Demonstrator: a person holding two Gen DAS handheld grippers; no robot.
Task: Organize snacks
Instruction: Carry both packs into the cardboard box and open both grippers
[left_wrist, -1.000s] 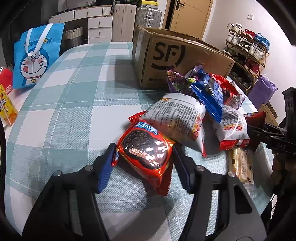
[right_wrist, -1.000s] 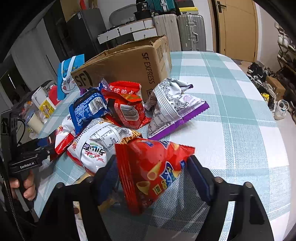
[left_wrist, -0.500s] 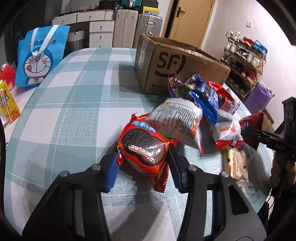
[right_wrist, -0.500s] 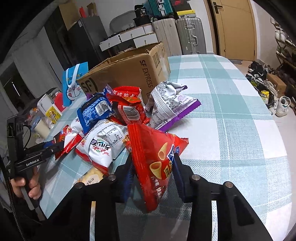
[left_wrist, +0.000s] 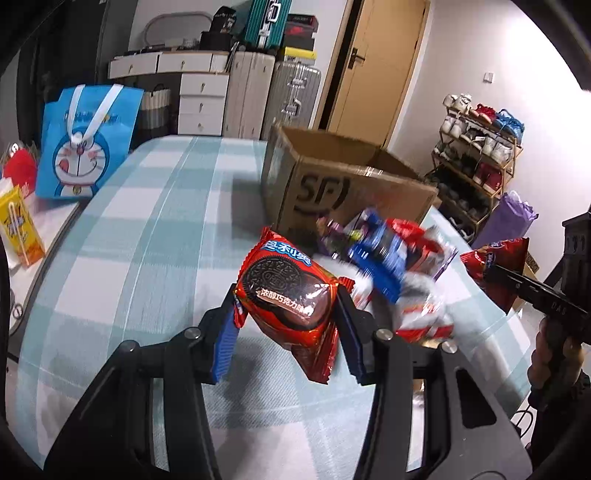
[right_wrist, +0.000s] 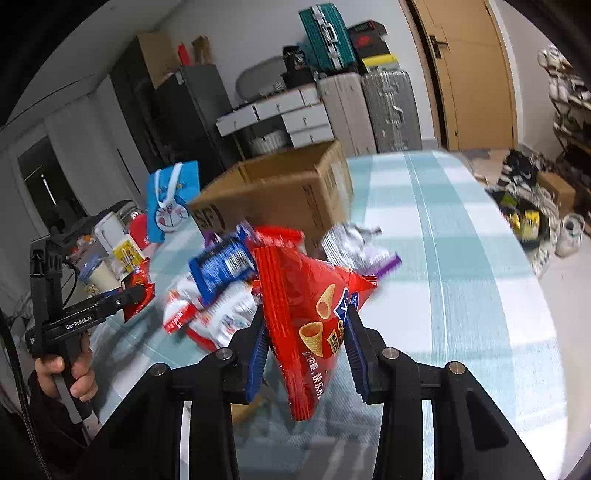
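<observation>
My left gripper (left_wrist: 291, 325) is shut on a red Oreo cookie pack (left_wrist: 288, 291) and holds it above the checked table (left_wrist: 147, 240). My right gripper (right_wrist: 306, 343) is shut on a red bag of cone snacks (right_wrist: 314, 325), also lifted; that bag also shows in the left wrist view (left_wrist: 495, 266). A pile of snack bags (right_wrist: 221, 291) lies on the table in front of an open SF cardboard box (left_wrist: 343, 188), which also shows in the right wrist view (right_wrist: 280, 192). The left gripper with its pack shows at the left of the right wrist view (right_wrist: 135, 291).
A blue Doraemon bag (left_wrist: 85, 144) stands at the table's far left, with a yellow carton (left_wrist: 20, 225) and a red item (left_wrist: 18, 170) beside it. Suitcases (left_wrist: 273, 88) and drawers (left_wrist: 199, 99) stand behind the table. A shoe rack (left_wrist: 480, 147) is at the right.
Both grippers closed on their packs and lifted them off the table. The Oreo pack and the red cone-snack bag now hang in the air, and both views have tilted up.
</observation>
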